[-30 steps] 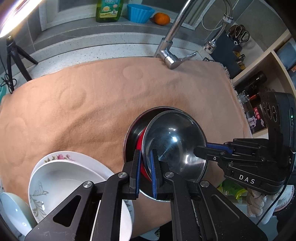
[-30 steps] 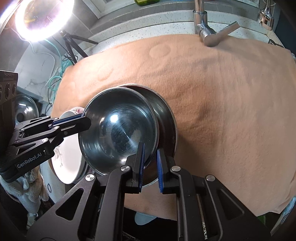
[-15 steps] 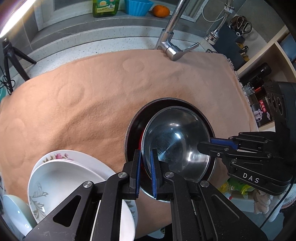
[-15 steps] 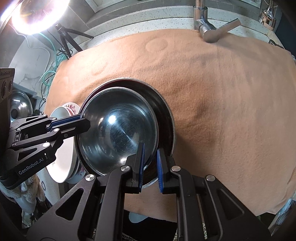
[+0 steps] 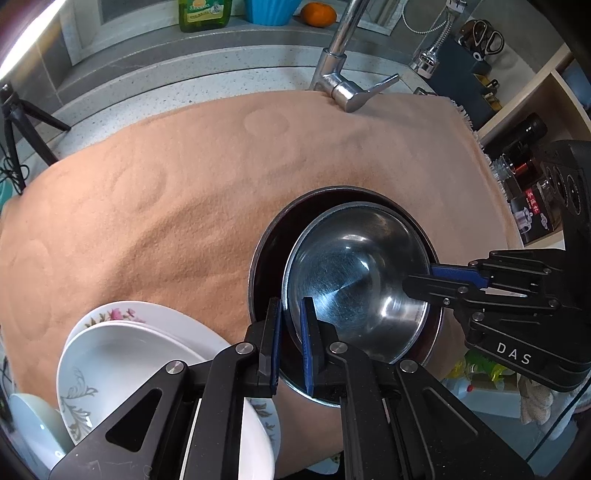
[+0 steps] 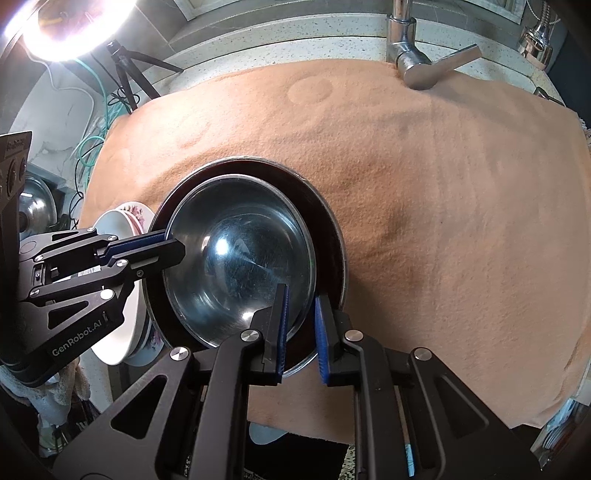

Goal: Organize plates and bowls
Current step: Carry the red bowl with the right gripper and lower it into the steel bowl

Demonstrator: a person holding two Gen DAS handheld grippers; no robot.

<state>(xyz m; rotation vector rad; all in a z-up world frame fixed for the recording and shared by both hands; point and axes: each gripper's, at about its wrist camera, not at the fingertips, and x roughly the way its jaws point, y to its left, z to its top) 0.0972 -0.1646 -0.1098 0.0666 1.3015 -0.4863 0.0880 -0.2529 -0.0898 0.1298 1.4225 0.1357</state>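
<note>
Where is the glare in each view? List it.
Right wrist view: ring lamp blown out white at top left, with a bright glint inside the steel bowl. Left wrist view: white flare streak along the top-left edge, softer glints in the steel bowl.

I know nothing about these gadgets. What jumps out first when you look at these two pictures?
A shiny steel bowl sits inside a wider dark pan on a peach-coloured cloth, with two black grippers pinching its rim: the left gripper on one side, the right gripper opposite. Beside them sits a stack of white floral plates, and a bright ring lamp glares from a corner.
</note>
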